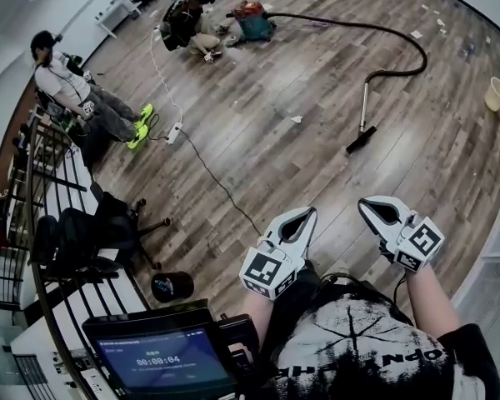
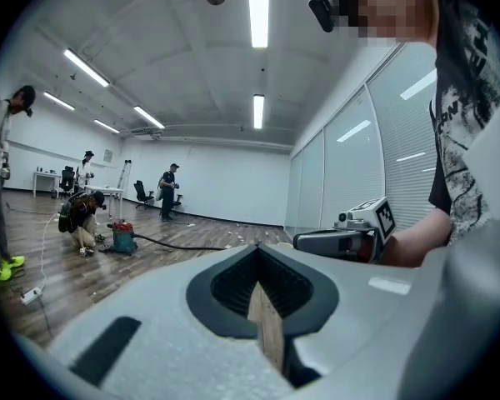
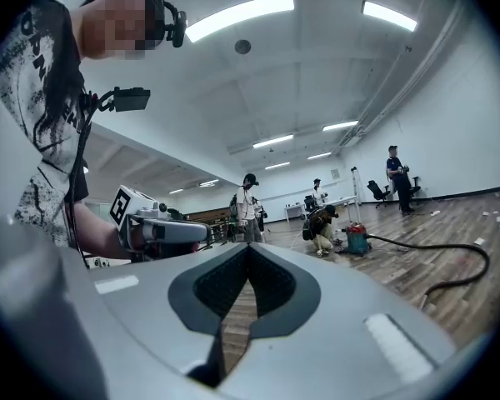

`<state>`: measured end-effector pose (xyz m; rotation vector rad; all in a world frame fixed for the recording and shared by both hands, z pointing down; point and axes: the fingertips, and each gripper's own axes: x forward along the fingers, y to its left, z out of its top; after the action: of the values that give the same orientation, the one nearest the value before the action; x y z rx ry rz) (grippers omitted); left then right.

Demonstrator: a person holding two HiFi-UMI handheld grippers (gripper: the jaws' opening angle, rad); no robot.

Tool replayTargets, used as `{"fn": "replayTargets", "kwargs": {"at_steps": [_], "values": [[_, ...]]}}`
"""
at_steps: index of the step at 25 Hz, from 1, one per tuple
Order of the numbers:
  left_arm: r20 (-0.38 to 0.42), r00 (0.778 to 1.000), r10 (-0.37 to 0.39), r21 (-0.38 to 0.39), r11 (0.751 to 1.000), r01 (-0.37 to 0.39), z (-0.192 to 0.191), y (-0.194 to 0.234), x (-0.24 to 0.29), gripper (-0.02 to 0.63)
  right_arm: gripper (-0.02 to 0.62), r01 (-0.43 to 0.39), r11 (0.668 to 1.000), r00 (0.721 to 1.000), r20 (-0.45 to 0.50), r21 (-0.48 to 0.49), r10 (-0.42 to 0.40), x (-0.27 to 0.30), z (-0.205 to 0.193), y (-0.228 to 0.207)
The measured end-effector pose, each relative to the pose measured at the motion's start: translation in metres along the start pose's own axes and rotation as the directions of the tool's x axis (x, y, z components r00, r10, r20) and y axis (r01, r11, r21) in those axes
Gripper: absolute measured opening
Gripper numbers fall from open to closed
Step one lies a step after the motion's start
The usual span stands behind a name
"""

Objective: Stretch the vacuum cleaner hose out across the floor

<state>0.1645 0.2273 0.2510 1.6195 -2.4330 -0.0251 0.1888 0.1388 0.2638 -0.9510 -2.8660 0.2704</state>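
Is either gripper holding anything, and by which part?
Nothing is held. The left gripper and right gripper are both shut and empty; the vacuum cleaner hose lies far off, untouched.

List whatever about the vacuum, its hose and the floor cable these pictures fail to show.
- Vacuum: too small in every view to make out its switch or hose joint.
- Hose: in the right gripper view its near end is cut off behind that gripper's own body. The nozzle shows only in the head view, and small.
- Cable: in the head view its near end is hidden behind the left gripper.
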Motion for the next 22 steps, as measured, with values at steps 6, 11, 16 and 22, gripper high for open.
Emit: {"fn": "replayTargets", "kwargs": {"at_steps": [6, 11, 16, 22], "values": [[0.009, 0.999, -0.053, -0.006, 0.999, 0.053, 0.001, 0.042, 0.026, 0.000, 0.006, 0.052, 0.998, 0.998, -0.018, -0.020, -0.052, 0.031, 0.002, -0.029], [0.026, 0.994, -0.105, 0.003, 0.994, 0.105, 0.013, 0.092, 0.046, 0.000, 0.006, 0.103, 0.994, 0.995, -0.012, -0.043, -0.103, 0.076, 0.015, -0.058], [0.032, 0.984, -0.174, 0.025, 0.985, 0.173, 0.029, 0.153, 0.053, 0.000, 0.006, 0.164, 0.984, 0.986, -0.005, -0.076, -0.165, 0.135, 0.033, -0.074], [0.032, 0.974, -0.223, 0.023, 0.975, 0.222, 0.037, 0.223, 0.057, 0.000, 0.006, 0.197, 0.977, 0.979, -0.029, -0.085, -0.200, 0.204, 0.032, -0.090]]}}
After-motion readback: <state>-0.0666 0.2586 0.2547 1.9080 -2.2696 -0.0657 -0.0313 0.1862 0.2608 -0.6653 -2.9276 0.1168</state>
